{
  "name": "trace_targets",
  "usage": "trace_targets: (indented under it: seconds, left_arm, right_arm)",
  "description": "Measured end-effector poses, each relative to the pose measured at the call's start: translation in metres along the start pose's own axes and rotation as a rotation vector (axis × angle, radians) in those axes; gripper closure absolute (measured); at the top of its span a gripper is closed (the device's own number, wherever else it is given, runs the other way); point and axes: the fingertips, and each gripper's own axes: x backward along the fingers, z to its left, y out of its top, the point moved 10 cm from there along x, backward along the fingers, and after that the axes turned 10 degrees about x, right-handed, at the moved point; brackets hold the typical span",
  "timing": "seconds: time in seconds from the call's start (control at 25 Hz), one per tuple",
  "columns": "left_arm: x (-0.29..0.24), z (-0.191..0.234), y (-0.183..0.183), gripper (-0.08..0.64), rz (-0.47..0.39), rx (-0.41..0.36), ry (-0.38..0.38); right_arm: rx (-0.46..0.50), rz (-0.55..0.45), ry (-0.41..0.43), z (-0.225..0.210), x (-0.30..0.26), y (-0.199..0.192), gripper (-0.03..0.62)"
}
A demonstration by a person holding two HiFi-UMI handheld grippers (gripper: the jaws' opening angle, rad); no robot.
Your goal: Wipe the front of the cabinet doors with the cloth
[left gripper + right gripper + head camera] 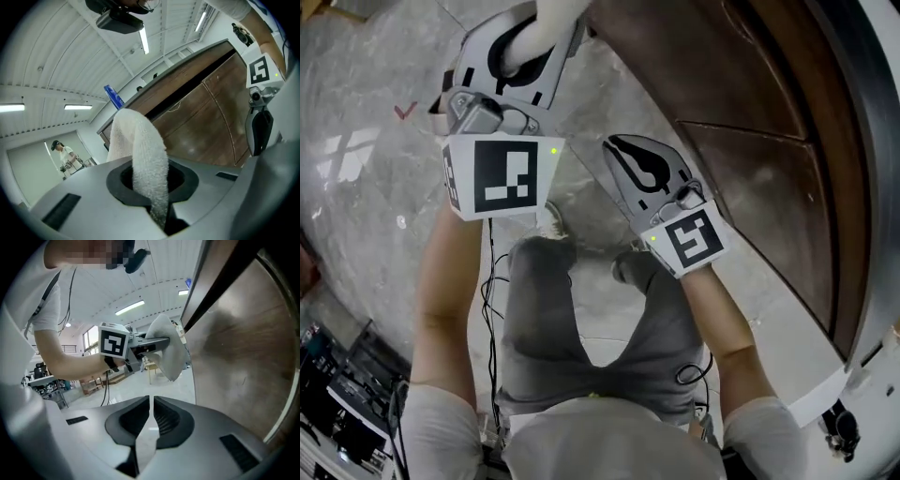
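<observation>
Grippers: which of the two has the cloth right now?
The left gripper: the white cloth is pinched between its jaws and stands up out of them. The right gripper has its jaws together on nothing, beside the brown cabinet door.

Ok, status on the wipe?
Left tool shut on cloth. Right tool shut, empty. Cloth up beside the doors, contact unclear. Nothing in the way.

White cloth (143,150); brown wood-grain cabinet doors (201,122); grey marbled floor (366,112); grey trousers (581,309).
</observation>
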Motion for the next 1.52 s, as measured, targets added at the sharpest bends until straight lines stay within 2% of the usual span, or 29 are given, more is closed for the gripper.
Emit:
trace_targets:
  seconds: [0.2,0.36,0.48,0.68,1.08,1.36,1.52]
  left_arm:
    - [-0.034,-0.003,-0.022,0.502,-0.013,-0.007,0.008]
    - [-0.049,0.011,-0.035,0.502,-0.028,0.018,0.053]
    - [-0.067,0.023,-0.038,0.502,-0.056,-0.016,0.082]
    - [-0.092,0.028,-0.039,0.502,-0.046,-0.067,0.078]
    - [-0.115,0.027,-0.035,0.502,-0.122,-0.142,0.101]
    - [-0.113,0.015,-0.029,0.502,-0.134,-0.171,0.112]
    - [-0.108,-0.009,-0.023,0.502,-0.154,-0.242,0.094]
  right_arm:
    - [0.055,-0.048,0.022,-0.022,-0.01,-0.032,0.54]
    - [0.121,-0.071,0.021,-0.032,-0.017,-0.045,0.54]
    - [0.139,-0.102,0.026,-0.036,-0.025,-0.05,0.54]
    - [0.267,-0.129,0.017,-0.038,-0.036,-0.057,0.54]
    - [0.266,-0.18,-0.031,-0.058,-0.043,-0.075,0.54]
    - [0.276,-0.165,-0.036,-0.058,-0.047,-0.085,0.54]
    - [0.289,-0.167,-0.028,-0.058,-0.046,-0.088,0.54]
